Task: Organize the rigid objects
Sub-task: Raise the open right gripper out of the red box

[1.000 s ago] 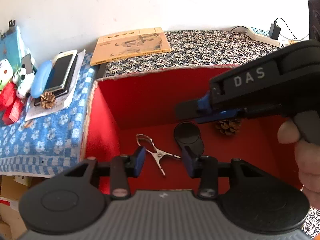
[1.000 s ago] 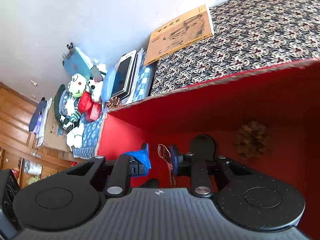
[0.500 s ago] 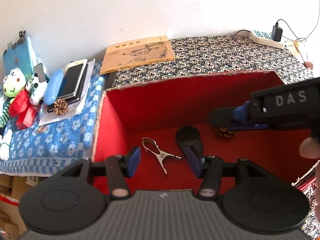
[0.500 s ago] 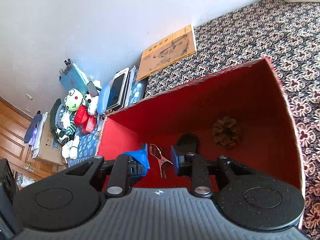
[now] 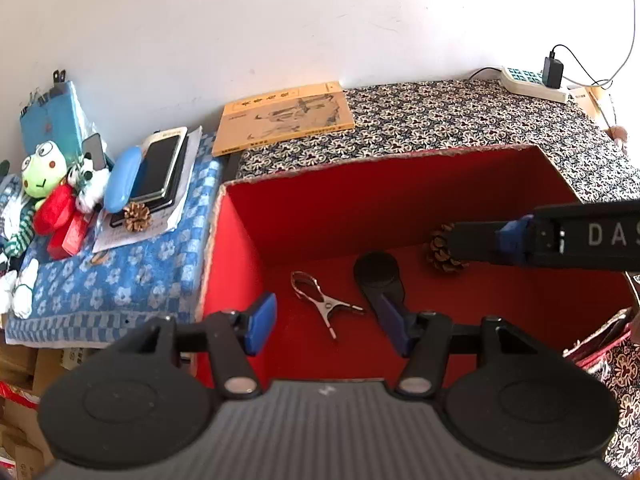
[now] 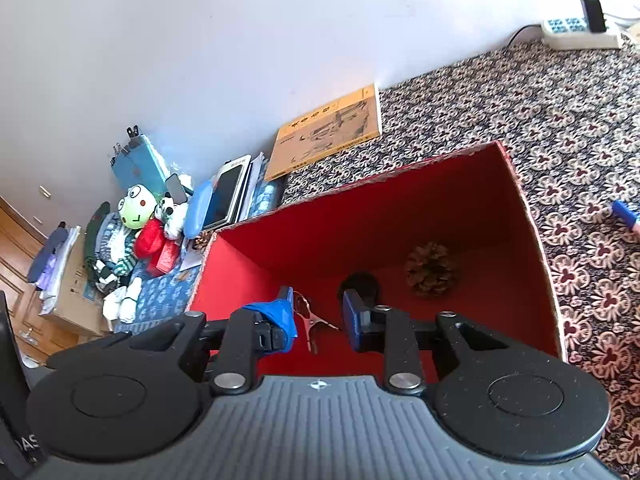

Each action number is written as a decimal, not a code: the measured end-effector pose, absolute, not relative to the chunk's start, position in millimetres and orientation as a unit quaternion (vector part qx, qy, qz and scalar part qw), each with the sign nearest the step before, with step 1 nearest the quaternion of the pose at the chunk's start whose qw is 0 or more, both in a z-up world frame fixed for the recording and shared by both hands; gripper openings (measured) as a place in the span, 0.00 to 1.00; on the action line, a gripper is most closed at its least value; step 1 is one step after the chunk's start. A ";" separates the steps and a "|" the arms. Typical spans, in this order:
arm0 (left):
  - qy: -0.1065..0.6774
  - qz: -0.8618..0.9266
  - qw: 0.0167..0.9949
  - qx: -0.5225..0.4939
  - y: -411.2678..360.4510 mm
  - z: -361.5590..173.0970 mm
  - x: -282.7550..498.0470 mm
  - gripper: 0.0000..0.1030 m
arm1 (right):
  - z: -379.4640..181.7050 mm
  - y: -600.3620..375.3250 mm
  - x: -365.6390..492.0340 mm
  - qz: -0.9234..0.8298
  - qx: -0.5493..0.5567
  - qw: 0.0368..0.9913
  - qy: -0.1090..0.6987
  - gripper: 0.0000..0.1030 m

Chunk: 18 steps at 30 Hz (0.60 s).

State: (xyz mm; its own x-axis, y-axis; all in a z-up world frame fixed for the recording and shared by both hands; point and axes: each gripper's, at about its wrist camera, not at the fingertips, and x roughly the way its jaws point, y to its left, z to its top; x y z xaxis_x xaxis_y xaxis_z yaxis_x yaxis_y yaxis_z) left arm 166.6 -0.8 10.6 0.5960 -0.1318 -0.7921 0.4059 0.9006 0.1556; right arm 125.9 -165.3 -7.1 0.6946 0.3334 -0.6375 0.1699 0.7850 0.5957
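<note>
A red box (image 5: 400, 200) stands open on the patterned cloth. On its floor lie a metal clip (image 5: 324, 304), a black round-ended object (image 5: 376, 272) and a pine cone (image 5: 438, 250). My left gripper (image 5: 328, 326) hovers over the box's near side. Its jaws are opening and nothing is between them. My right gripper (image 5: 460, 236) reaches in from the right above the pine cone. In the right wrist view the right gripper (image 6: 320, 320) hangs over the clip (image 6: 314, 324) with a narrow gap and nothing in it. The pine cone (image 6: 432, 276) lies beyond.
A second pine cone (image 5: 138, 216) sits on the blue cloth left of the box, beside a phone stack (image 5: 160, 168), a blue case (image 5: 122, 178) and plush toys (image 5: 44, 172). A yellow book (image 5: 284, 118) and a power strip (image 5: 532, 82) lie by the wall.
Both grippers have drawn back and up from the box, so more of it shows. The left jaws have spread wider. In the left wrist view the right gripper has slid rightward.
</note>
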 end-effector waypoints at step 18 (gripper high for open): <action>0.410 -0.160 0.885 0.150 10.6 36.0 137.1 0.64 | 4.7 -152.8 84.3 0.003 0.285 0.888 0.361 0.10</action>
